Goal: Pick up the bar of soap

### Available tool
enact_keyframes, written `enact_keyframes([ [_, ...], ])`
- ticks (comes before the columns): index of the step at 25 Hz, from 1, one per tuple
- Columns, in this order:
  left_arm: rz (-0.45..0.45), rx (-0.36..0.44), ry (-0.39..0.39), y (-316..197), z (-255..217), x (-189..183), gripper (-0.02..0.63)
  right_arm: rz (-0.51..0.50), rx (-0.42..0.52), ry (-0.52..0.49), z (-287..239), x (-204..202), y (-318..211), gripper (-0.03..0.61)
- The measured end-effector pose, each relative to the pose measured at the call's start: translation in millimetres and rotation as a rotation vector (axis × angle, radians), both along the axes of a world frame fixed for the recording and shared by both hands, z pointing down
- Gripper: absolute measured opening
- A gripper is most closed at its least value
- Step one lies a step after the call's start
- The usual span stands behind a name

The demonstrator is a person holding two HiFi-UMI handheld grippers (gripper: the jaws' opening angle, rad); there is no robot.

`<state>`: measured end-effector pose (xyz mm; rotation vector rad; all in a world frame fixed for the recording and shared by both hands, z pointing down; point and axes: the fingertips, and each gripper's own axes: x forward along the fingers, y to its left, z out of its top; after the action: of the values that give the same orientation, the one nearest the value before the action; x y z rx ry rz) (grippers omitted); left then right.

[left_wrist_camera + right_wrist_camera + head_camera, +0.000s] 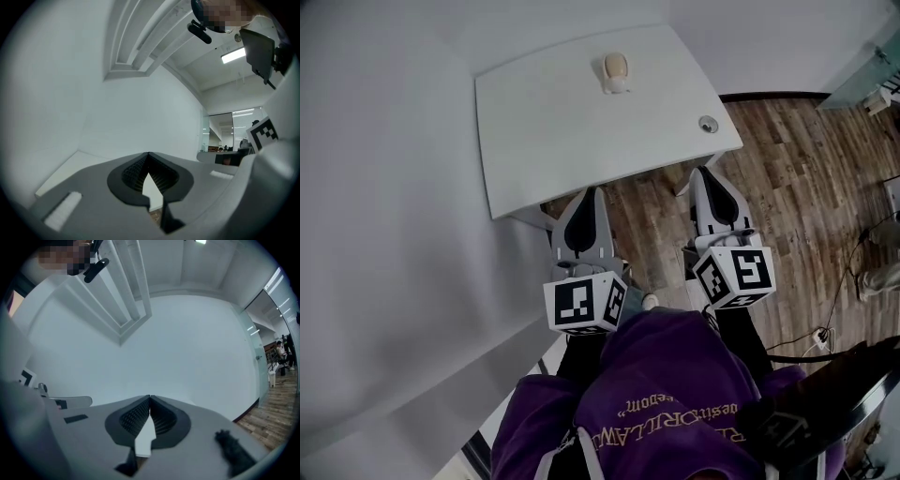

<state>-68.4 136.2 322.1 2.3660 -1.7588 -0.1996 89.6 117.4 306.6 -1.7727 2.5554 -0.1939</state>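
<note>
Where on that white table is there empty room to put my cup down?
Nearly all of the table is bare: the whole left half, and the middle between the soap at the far edge and the small round cap at the right. Tightest is the near edge, where the left gripper and right gripper point.

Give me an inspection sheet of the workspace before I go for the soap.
Surface: white table, mostly bare.
Job's things: bar of soap on a small white holder, near the far edge.
Clutter: small round object by the table's right edge.
Grippers: left claw and right claw shut, empty, at the near edge.
Cables: cable on the floor, right.
Surroundings: wood floor, white wall.
</note>
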Motion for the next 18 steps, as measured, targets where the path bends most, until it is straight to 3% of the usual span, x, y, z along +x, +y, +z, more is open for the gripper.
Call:
enact_keyframes([
  [12, 0.003, -0.009, 0.008, -61.9, 3.4, -31.7, 0.006, 0.026, 0.003, -0.002, 0.0, -28.0, -62.4, 0.009],
  [18, 0.009, -0.037, 0.017, -79.6, 16.1, -28.0, 0.008, 0.041, -0.016, 0.001, 9.8, -23.2, -79.1, 0.009],
])
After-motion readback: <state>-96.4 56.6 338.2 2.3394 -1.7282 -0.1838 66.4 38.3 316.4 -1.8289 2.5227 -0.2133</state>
